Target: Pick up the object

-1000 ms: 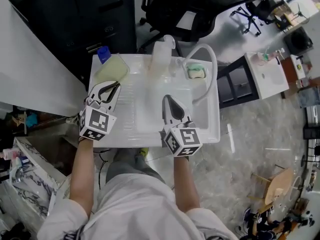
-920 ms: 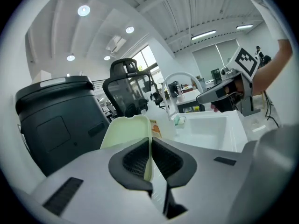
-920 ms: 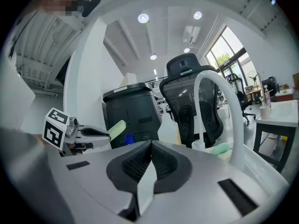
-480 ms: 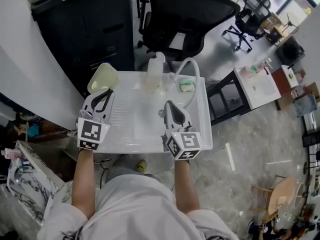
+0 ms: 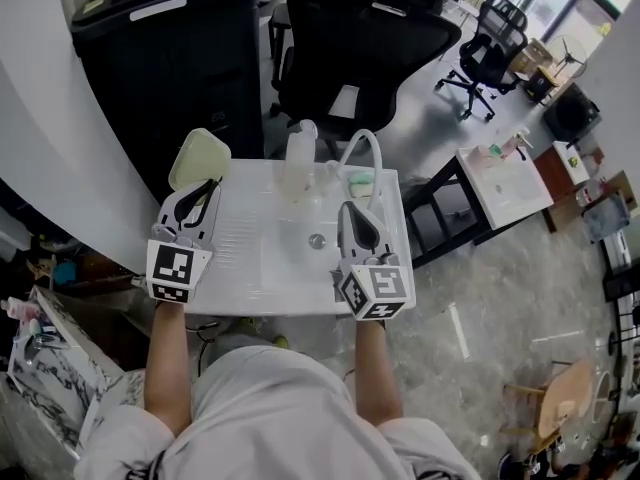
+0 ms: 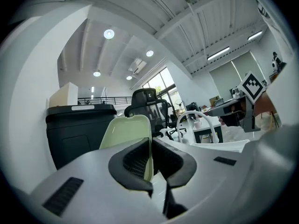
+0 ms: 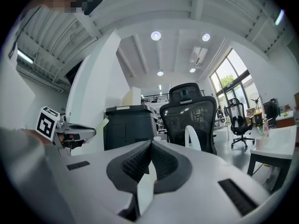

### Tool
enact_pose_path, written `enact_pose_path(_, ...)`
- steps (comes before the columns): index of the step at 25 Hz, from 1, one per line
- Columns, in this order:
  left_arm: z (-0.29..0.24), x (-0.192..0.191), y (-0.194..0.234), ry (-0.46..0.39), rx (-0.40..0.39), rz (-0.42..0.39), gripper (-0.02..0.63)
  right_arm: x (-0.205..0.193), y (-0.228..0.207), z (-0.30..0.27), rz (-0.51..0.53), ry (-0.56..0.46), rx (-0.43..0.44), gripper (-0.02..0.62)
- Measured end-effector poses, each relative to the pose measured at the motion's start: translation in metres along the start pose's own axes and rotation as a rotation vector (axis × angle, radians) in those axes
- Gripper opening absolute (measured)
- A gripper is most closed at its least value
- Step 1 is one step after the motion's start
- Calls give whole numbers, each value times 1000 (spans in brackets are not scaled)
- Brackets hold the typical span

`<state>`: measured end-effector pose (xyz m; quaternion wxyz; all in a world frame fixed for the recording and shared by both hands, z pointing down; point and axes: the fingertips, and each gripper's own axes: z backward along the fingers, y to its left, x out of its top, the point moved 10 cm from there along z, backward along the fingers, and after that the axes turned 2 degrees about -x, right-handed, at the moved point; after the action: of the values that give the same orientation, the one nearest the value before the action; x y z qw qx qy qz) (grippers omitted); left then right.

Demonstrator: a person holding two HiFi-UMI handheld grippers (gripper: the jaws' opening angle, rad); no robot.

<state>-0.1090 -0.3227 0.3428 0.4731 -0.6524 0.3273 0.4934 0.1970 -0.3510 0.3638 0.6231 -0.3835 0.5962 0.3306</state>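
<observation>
A pale green flat board with rounded corners (image 5: pixel 199 157) stands tilted up over the back left corner of the white sink unit (image 5: pixel 250 288). My left gripper (image 5: pixel 207 188) is shut on its lower edge. In the left gripper view the board (image 6: pixel 125 133) rises on edge between the closed pads of the left gripper (image 6: pixel 150 146). My right gripper (image 5: pixel 351 211) hovers over the right side of the basin, shut with nothing in it. In the right gripper view the right gripper (image 7: pixel 150 148) has its pads pressed together.
A clear bottle (image 5: pixel 297 159), a curved white faucet (image 5: pixel 374 153) and a green sponge (image 5: pixel 360 180) stand along the sink's back edge. A drain (image 5: pixel 317 240) sits in the basin. Behind are a black cabinet (image 5: pixel 170 58) and an office chair (image 5: pixel 350 38).
The green board, which lay flat on the sink's back left corner, has come up off the surface and tilted upright in my left gripper. The right gripper has stayed shut over the basin.
</observation>
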Motion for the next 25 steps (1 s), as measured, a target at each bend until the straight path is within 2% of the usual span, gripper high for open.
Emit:
enact_pose_path(5, 5, 9, -2, -44, 19, 3, 35, 7, -6, 4, 24, -26, -9, 5)
enact_pose_path(14, 15, 15, 1, -71, 44, 11, 35, 13, -5, 12, 46, -42, -29, 5)
enact_pose_path(25, 23, 11, 6, -67, 43, 4, 34, 9, 0, 14, 44, -46, -41, 5)
